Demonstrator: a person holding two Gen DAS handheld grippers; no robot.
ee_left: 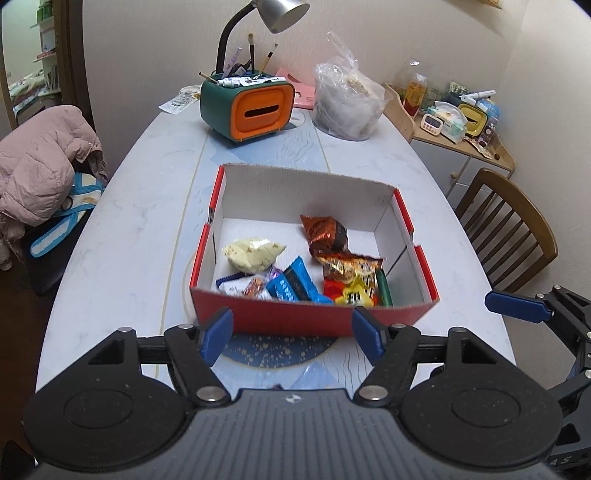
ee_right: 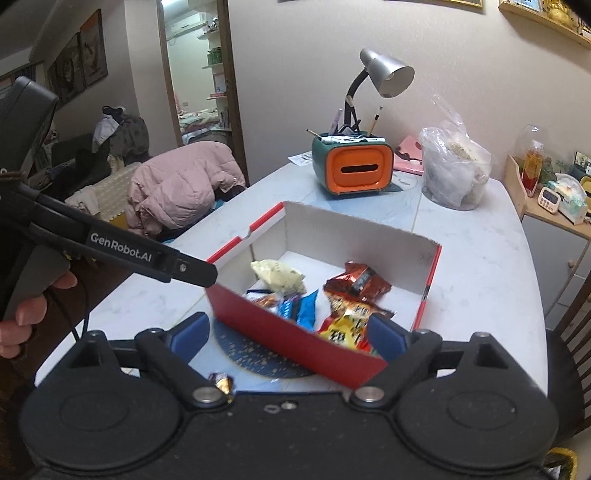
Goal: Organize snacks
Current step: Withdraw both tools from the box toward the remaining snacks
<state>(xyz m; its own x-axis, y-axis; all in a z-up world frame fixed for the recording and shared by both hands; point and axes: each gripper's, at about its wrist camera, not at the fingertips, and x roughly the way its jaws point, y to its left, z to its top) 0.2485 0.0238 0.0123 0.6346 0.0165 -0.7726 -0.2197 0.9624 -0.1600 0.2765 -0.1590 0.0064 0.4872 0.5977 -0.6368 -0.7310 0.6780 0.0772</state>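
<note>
A red cardboard box (ee_left: 273,317) with a white inside stands on the pale table. It holds several snack packets: a pale yellow one (ee_left: 253,253), a brown foil one (ee_left: 327,232), a blue one (ee_left: 295,286) and an orange-yellow one (ee_left: 351,273). My left gripper (ee_left: 291,332) hovers open just before the box's near wall, with nothing between its blue pads. My right gripper (ee_right: 290,330) is open too, spread wide over the near corner of the box (ee_right: 295,343) without touching it. A small foil-wrapped candy (ee_right: 221,382) lies on the table outside the box, close under the right gripper.
Behind the box stand a green-and-orange pen holder (ee_left: 247,107), a desk lamp (ee_left: 280,14) and a clear plastic bag (ee_left: 347,107). A pink jacket (ee_left: 40,162) drapes a seat at left. At right, a wooden chair (ee_left: 517,229) and a cluttered cabinet (ee_left: 461,122).
</note>
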